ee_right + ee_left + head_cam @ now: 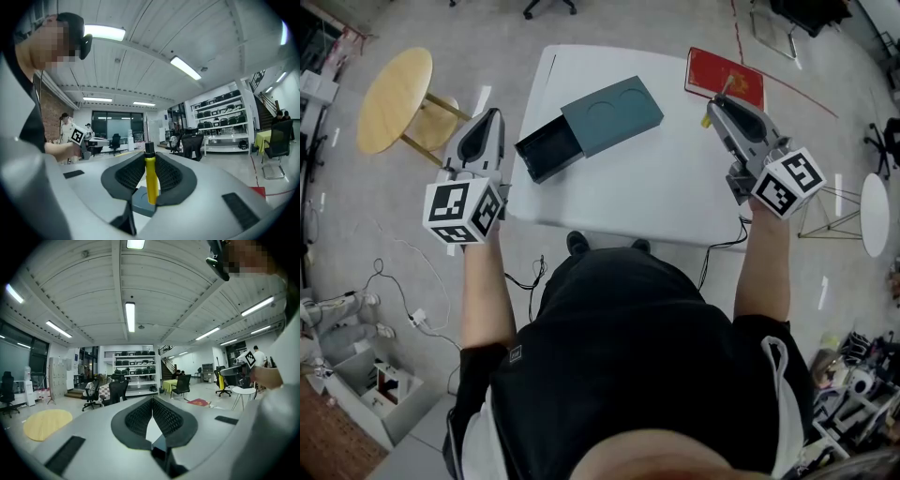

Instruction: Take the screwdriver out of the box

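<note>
Person's arms (483, 281) are held out at either side of the table (666, 202). Right gripper (150, 168) is found clamped on the yellow screwdriver (150, 180), well clear of the box (614, 114), whose drawer (548, 150) stands open. Left gripper (152, 414) is closed on nothing. Removal is judged done, with only a set-down possibly outstanding.

Your white table (609, 202) carries a dark teal box (612, 114) with a darker tray (549, 152). A red book (725, 79) lies at the table's far right corner. Left of the table is a pale wood stool (394, 98). The screwdriver (150, 180) is yellow with a black cap. Your grey left gripper (494, 114) and right gripper (713, 105) each carry a cube of black-and-white squares.
</note>
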`<state>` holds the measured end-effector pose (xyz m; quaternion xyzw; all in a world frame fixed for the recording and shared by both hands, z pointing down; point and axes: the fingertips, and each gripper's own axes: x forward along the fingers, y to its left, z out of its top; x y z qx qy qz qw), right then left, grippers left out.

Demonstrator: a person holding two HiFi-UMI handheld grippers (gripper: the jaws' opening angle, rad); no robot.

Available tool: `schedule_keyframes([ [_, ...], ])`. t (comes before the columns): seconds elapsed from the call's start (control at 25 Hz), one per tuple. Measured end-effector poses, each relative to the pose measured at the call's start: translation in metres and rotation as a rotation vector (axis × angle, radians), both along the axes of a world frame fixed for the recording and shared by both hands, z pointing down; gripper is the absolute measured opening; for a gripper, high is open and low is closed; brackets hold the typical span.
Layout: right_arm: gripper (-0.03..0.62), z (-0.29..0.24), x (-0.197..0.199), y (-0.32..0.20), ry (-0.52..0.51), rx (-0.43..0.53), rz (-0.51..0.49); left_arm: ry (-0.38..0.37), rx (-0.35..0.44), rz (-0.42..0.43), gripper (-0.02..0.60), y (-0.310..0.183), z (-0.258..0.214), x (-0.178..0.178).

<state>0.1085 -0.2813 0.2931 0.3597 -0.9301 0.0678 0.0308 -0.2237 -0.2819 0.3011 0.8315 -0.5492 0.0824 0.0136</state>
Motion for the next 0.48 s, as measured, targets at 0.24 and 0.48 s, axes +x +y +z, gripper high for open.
schedule_keyframes([
  [0.24, 0.084, -0.019, 0.022, 0.003, -0.151, 0.034, 0.060, -0.006, 0.009, 0.007, 0.017, -0.004, -0.007, -0.002],
  [0.48, 0.084, -0.020, 0.019, 0.005, -0.188, 0.053, 0.060, 0.007, 0.002, 0.007, 0.017, -0.009, -0.005, -0.003],
])
